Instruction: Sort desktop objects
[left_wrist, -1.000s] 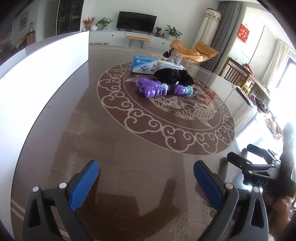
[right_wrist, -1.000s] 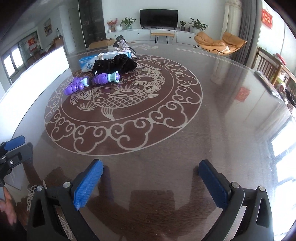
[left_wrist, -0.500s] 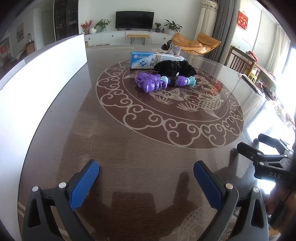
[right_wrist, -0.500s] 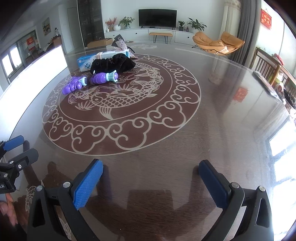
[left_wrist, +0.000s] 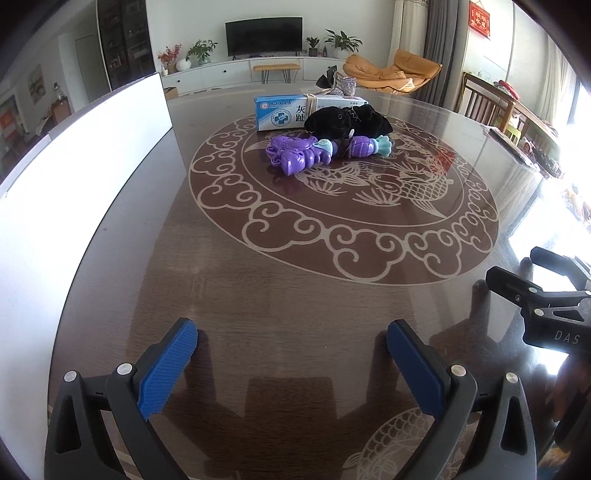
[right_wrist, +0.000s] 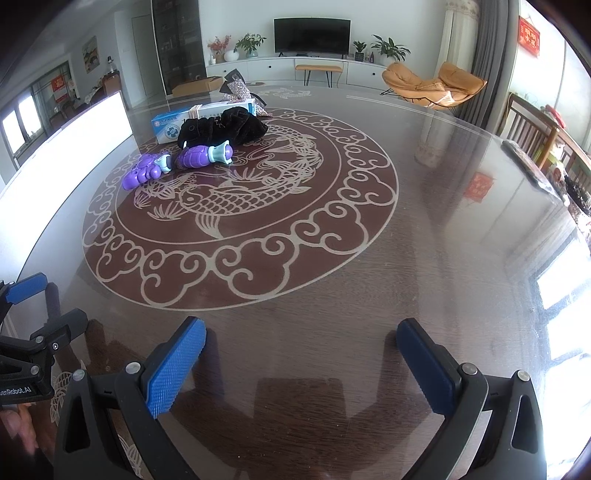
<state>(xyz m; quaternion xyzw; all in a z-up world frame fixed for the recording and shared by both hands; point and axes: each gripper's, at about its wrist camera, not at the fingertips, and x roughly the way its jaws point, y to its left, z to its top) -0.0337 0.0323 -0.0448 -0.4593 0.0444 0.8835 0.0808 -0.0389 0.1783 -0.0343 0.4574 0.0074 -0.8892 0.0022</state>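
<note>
Sorting has not begun: both claws hang spread and empty over the near edge of the surface (left_wrist: 258, 295), the left claw (left_wrist: 291, 345) beside the right claw (right_wrist: 301, 341). The task's things lie clustered toward the far edge, well apart from both: a purple toy (left_wrist: 295, 155) touching a second purple piece with a teal end (left_wrist: 365, 146), a black cloth bundle (left_wrist: 347, 120) just behind them, resting against a blue-and-white box (left_wrist: 284, 114). A good approach probably starts with the nearest toy, reaching low, jaws straddling its narrow body, so the cloth is not dragged along.
</note>
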